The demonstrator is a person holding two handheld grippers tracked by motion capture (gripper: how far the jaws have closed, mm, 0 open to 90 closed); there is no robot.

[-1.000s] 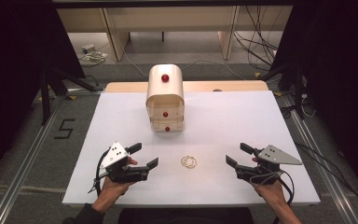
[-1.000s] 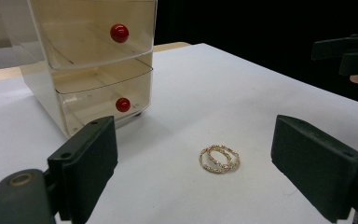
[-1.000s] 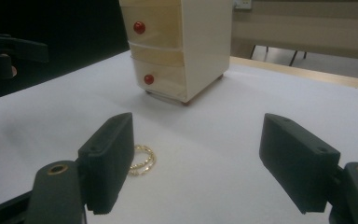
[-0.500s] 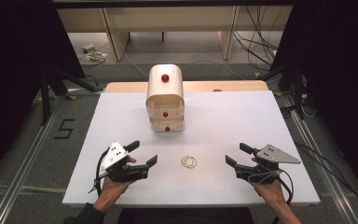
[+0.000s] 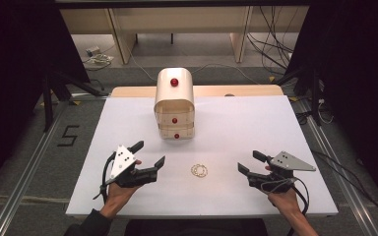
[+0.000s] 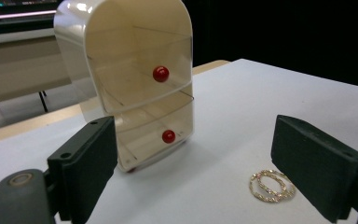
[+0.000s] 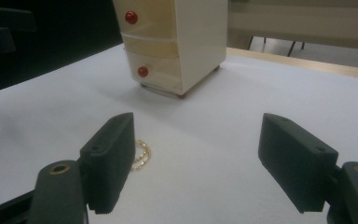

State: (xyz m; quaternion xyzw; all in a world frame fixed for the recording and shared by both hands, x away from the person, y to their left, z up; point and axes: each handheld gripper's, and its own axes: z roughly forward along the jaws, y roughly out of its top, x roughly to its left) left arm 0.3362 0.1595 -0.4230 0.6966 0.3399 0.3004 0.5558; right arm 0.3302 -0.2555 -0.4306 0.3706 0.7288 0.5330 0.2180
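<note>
1. Your left tongs (image 5: 149, 154) are spread wide, jaws well apart, holding nothing and touching nothing; they hover over the near left part of the table (image 5: 256, 128).
2. Your right tongs (image 5: 248, 162) are spread wide too, empty, over the near right part of the table, pointing left and slightly far.
3. Between the two tongs, near the table's near middle, lie the rings (image 5: 199, 170), flat on the white surface and apart from both tongs.
4. In the left gripper view the rings (image 6: 271, 185) sit just inside the right-hand jaw, low in the gap; in the right gripper view the rings (image 7: 140, 154) peek out beside the left-hand jaw, partly hidden behind it.
5. Count them: two thin hoops, overlapping each other, gold-coloured with a beaded, glittery edge.
6. One small drawer cabinet (image 5: 174, 102) stands upright at the far middle of the table, well apart from the rings.
7. It has a cream, glossy shell with an arched top, and the left gripper view shows clear, see-through drawer fronts on the cabinet (image 6: 135, 79).
8. Count the knobs (image 5: 174, 81): three round red ones in the high view, one on the arched top part and two on the drawers below.
9. The table is one flat white rectangle with a matte look, with a pale wooden strip along its far edge.
10. Each jaw is a black, blocky pad with a flat face.
</note>
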